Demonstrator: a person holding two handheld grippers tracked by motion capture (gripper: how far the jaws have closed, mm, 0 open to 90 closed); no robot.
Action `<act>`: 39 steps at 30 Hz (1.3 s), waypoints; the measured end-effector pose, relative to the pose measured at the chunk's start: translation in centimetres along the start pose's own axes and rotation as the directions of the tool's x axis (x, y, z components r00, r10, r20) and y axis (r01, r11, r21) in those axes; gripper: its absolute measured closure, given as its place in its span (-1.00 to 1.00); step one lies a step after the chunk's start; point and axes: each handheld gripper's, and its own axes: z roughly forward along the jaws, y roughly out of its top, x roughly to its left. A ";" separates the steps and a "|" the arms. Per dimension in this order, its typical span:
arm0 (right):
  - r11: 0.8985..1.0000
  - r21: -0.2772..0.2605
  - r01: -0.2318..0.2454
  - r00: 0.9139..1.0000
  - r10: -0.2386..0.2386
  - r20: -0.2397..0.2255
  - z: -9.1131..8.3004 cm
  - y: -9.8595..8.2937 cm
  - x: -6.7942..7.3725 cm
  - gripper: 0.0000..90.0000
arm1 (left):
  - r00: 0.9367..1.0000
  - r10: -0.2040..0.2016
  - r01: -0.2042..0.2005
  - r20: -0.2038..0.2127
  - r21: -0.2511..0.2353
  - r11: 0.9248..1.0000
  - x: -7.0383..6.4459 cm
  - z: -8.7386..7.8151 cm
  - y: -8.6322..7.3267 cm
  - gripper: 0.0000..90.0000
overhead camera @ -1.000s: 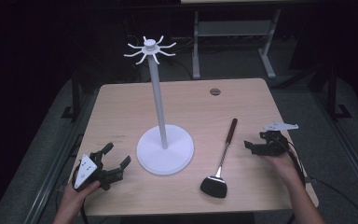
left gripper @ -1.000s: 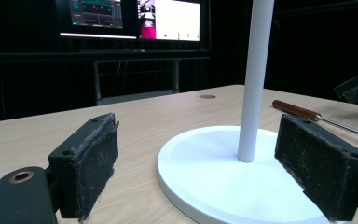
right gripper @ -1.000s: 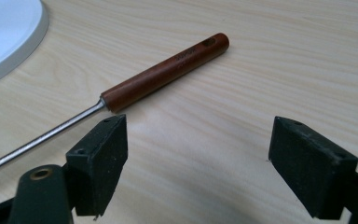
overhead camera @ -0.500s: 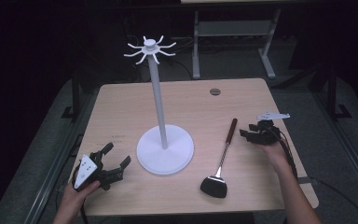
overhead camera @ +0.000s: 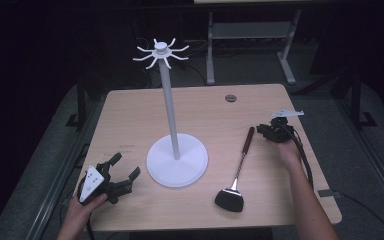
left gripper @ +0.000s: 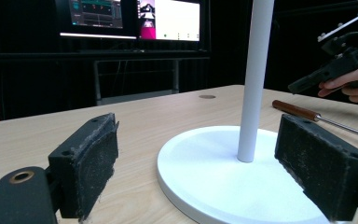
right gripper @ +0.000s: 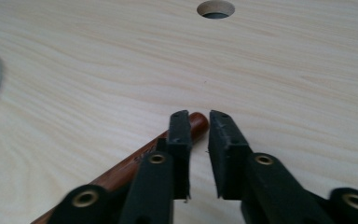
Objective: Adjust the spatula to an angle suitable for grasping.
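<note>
1. The left hand-held gripper (overhead camera: 122,177) rests at the near left of the surface (overhead camera: 205,115), its jaws spread wide and holding nothing; in the left gripper view its pads (left gripper: 91,163) frame the foot of the stand.
2. The white stand (overhead camera: 172,150) rises from a round base in the middle of the surface, with a ring of hooks at its top.
3. The spatula (overhead camera: 237,172) lies flat to the right of the stand, black head toward the person, brown wooden handle pointing away.
4. The right hand-held gripper (overhead camera: 261,131) sits just beside the handle's far end; in the right gripper view its jaws (right gripper: 198,154) stand slightly apart with nothing between them, and the handle tip (right gripper: 196,123) lies just behind the left jaw.
5. The surface is light wood with a round cable hole (overhead camera: 230,98) near the far edge.
6. The room is dark; the left gripper view shows lit monitors (left gripper: 168,21) beyond the surface, while the high view shows a metal frame (overhead camera: 250,40) there.
</note>
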 end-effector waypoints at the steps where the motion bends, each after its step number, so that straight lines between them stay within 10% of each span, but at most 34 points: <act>1: 1.000 0.002 -0.004 1.000 0.004 0.000 0.3 0.0 -0.1 0.84 | 1.000 0.000 0.000 0.000 0.000 1.000 0.0 0.0 0.0 -0.72; 39: 0.995 0.070 0.067 0.993 -0.060 -0.101 2.2 -1.0 1.9 0.99 | 1.000 -0.001 0.001 -0.003 -0.001 1.000 -0.1 0.0 0.0 -0.72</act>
